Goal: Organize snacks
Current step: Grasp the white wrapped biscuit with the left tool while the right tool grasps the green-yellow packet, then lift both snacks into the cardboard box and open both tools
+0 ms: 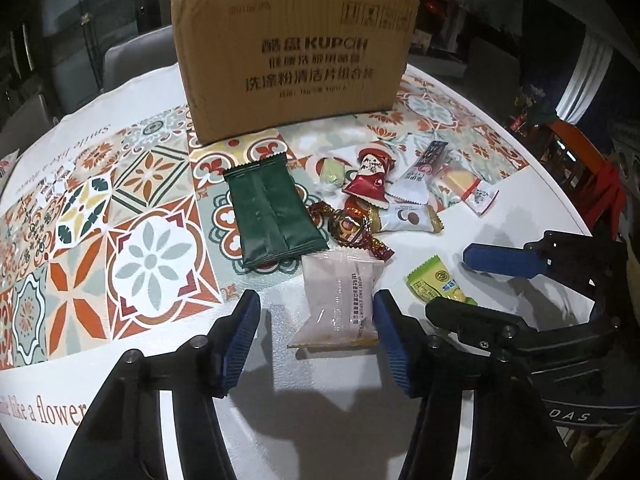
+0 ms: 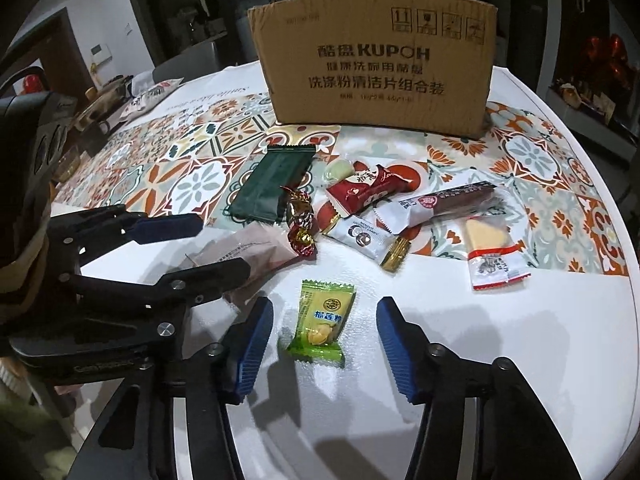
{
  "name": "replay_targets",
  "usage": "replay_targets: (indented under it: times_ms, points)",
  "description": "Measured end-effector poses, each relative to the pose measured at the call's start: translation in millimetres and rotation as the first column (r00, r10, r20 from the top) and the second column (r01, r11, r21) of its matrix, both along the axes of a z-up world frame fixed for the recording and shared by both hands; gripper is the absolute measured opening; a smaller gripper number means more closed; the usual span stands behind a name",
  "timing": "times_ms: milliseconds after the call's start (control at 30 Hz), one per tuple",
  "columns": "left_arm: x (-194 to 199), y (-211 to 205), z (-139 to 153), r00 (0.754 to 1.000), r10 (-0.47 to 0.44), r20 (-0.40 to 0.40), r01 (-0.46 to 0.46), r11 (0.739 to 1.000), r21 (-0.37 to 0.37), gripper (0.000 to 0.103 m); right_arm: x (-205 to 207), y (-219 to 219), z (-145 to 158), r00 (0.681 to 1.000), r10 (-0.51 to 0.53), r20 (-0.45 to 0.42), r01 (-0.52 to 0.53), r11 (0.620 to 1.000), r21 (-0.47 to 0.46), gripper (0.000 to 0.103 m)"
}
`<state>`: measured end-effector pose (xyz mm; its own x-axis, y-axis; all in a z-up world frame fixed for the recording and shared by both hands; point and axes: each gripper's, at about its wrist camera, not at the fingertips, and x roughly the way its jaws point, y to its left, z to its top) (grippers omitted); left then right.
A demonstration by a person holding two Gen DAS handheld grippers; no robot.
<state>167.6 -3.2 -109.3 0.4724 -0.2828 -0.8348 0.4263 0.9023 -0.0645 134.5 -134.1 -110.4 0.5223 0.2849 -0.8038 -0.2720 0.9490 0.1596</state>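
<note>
Both views look steeply down from close above the table [image 1: 500, 224], each along its own blue-padded fingers at the bottom of the frame. Both face the cardboard box [image 1: 294, 64] at top centre (fisheye bends the table's edge). They share the snack pile mid-frame; each catches the other gripper at its side edge.

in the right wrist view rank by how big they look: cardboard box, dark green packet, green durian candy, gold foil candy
1. cardboard box, largest though farthest away
2. dark green packet
3. green durian candy, close behind the packet, but it lies nearest the camera, so this order is unsure
4. gold foil candy, smallest
</note>
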Motion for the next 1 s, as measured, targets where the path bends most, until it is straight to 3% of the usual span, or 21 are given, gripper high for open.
replay_targets:
  times_ms: [200,267,400,700,1000]
  points:
    - [3.9,-5.2,-5.5,0.999,0.003,-0.036,-0.003,1.000,-0.001,0.050,3.9,0.1,-7.5,1.000,-0.002,-0.031,0.001,1.000,-0.009,0.045]
    - [4.7,-7.4,-6.8,0.999,0.002,-0.050,-0.002,1.000,-0.006,0.043,4.0,-0.5,-8.3,1.000,-0.004,-0.024,0.004,1.000,-0.014,0.042]
    - [2.5,-10.2,-6.5,0.998,0.006,-0.057,-0.006,1.000,-0.002,0.041,3.2,0.5,-8.7,1.000,0.009,-0.022,-0.010,1.000,-0.021,0.026]
    - [-11.3,-4.3,2.6,0.997,0.055,-0.051,-0.056,0.998,-0.007,0.038,-1.2,-2.5,-3.9,1.000,0.017,-0.023,-0.016,1.000,0.013,0.025]
    - [-27.7,0.3,21.2,0.994,0.112,-0.005,-0.113,0.993,-0.039,0.037,-9.9,-7.3,19.4,0.999,0.020,0.039,-0.021,0.999,0.041,0.025]
